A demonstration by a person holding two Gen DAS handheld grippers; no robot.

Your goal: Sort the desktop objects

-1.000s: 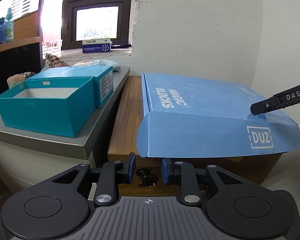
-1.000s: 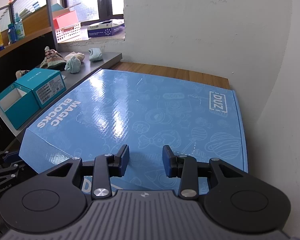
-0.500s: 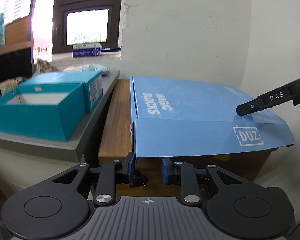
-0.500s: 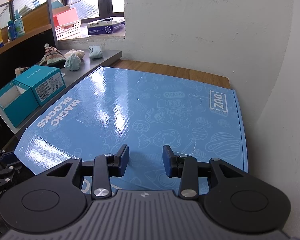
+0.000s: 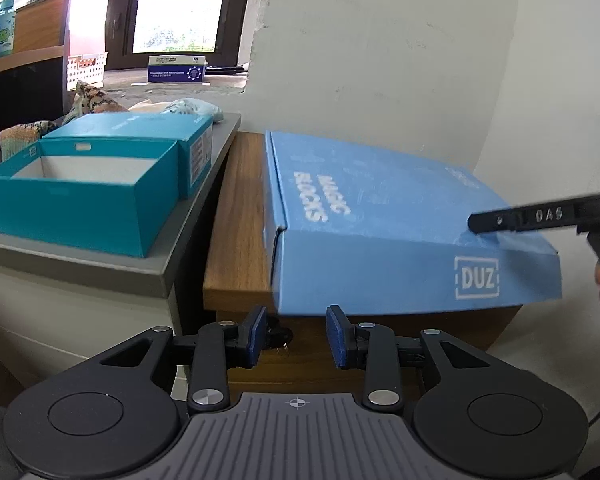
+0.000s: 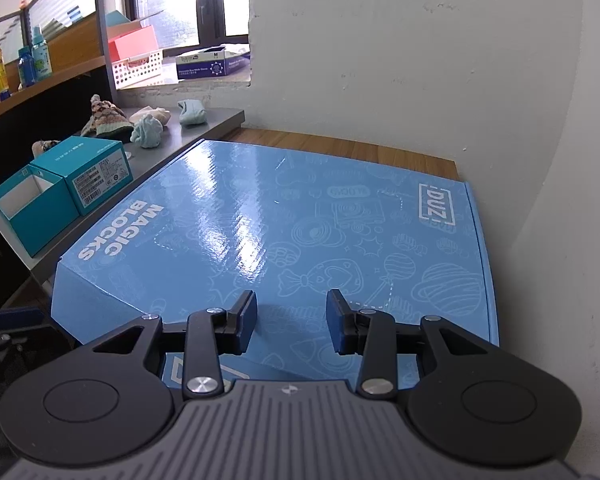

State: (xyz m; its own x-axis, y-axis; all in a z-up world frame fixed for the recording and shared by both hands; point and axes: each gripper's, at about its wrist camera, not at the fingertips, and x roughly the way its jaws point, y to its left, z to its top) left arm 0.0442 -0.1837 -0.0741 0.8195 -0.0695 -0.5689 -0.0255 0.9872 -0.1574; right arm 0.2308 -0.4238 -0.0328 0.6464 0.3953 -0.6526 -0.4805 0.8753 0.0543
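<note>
A large blue "Magic Blocks" box (image 5: 380, 216) (image 6: 300, 220) lies closed on a wooden cabinet top (image 5: 236, 216), its front flap hanging over the edge. My left gripper (image 5: 296, 336) is open and empty, low in front of the box's front flap. My right gripper (image 6: 292, 320) is open and empty, just above the lid near its front edge; one of its fingers (image 5: 520, 216) reaches in over the lid's right front corner. An open teal box (image 5: 76, 200) and its closed teal lid part (image 5: 160, 140) stand on the grey table to the left.
Knitted items and soft toys (image 6: 112, 120) lie at the back of the grey table (image 5: 100, 264). A glove box (image 6: 208, 62) sits on the windowsill, bottles (image 6: 36, 60) on a shelf at far left. A white wall stands close behind and to the right.
The left gripper has shifted slightly, so the blue box sits more to the right and closer in its view. The front flap now hangs flatter against the box front. The right gripper has barely moved.
</note>
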